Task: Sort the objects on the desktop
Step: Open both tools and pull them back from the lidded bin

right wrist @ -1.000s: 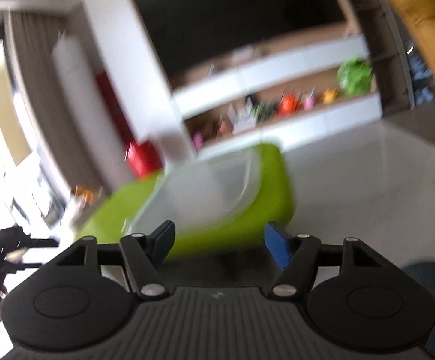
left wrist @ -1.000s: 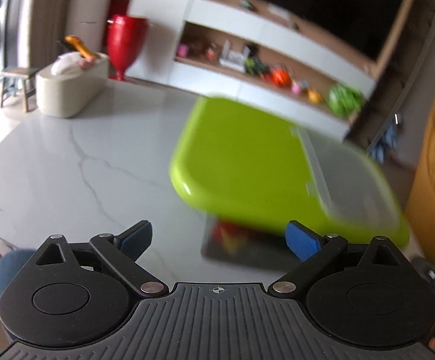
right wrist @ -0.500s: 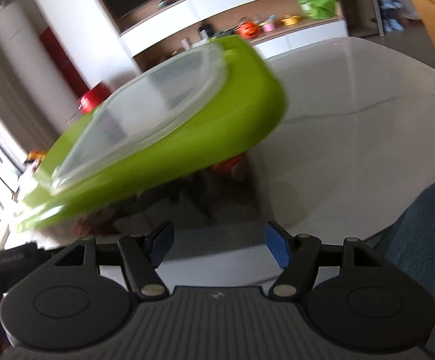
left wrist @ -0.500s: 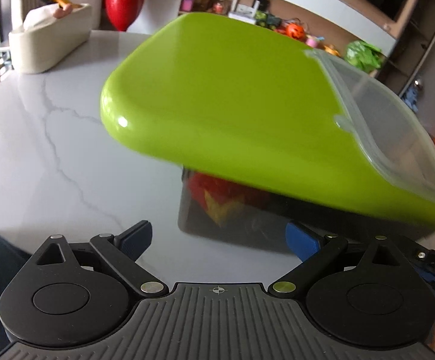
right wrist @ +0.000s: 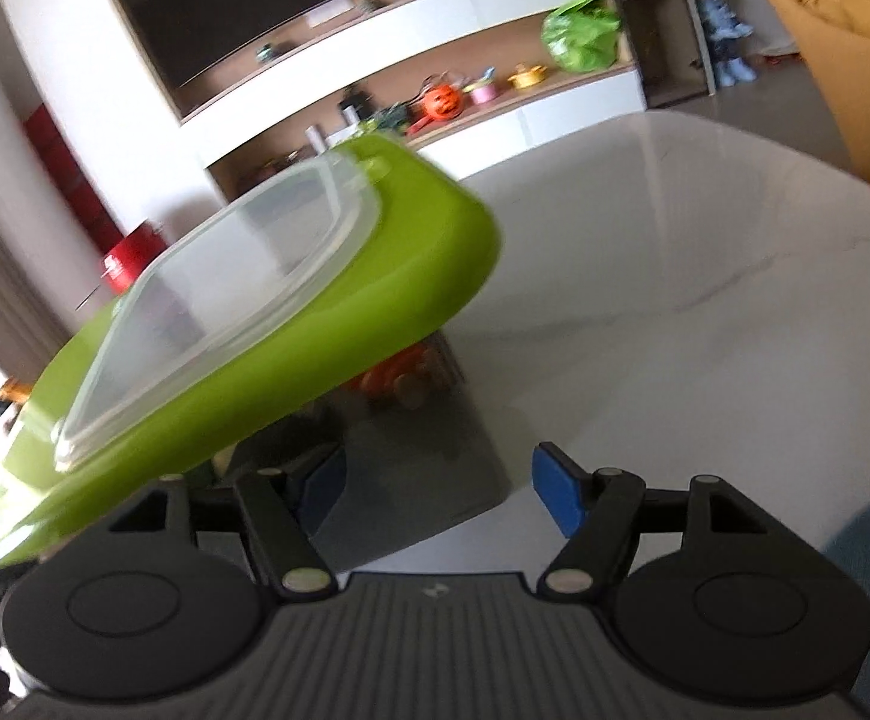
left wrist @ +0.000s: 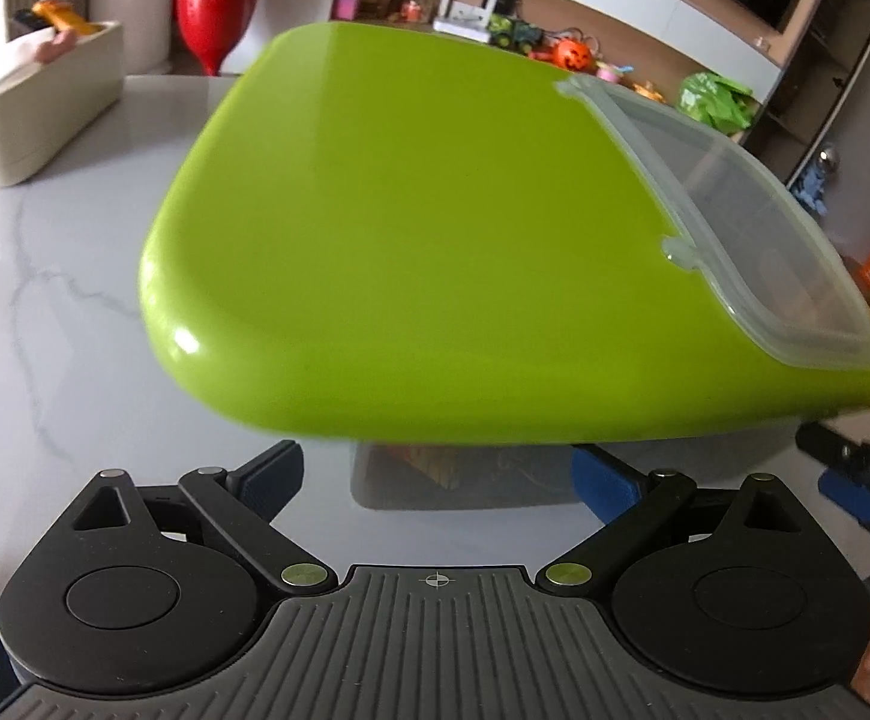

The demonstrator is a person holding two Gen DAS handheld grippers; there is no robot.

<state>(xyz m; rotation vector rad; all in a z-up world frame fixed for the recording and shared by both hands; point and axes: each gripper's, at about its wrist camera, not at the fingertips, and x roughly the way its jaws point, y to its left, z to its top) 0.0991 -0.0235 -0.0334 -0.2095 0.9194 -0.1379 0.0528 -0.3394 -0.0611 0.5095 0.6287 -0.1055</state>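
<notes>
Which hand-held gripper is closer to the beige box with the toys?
Left. The left hand-held gripper sits below the green lid, with the beige box off to its upper left. The right hand-held gripper doesn't see the box.

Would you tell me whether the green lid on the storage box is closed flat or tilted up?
Tilted. The green lid slants above the grey box; its near-right edge is raised, exposing toys inside.

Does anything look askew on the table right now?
Yes. The green lid sits tilted over the clear storage box, its near edge raised, not seated, so toys show underneath. Both the left gripper and right gripper are open, holding nothing.
</notes>
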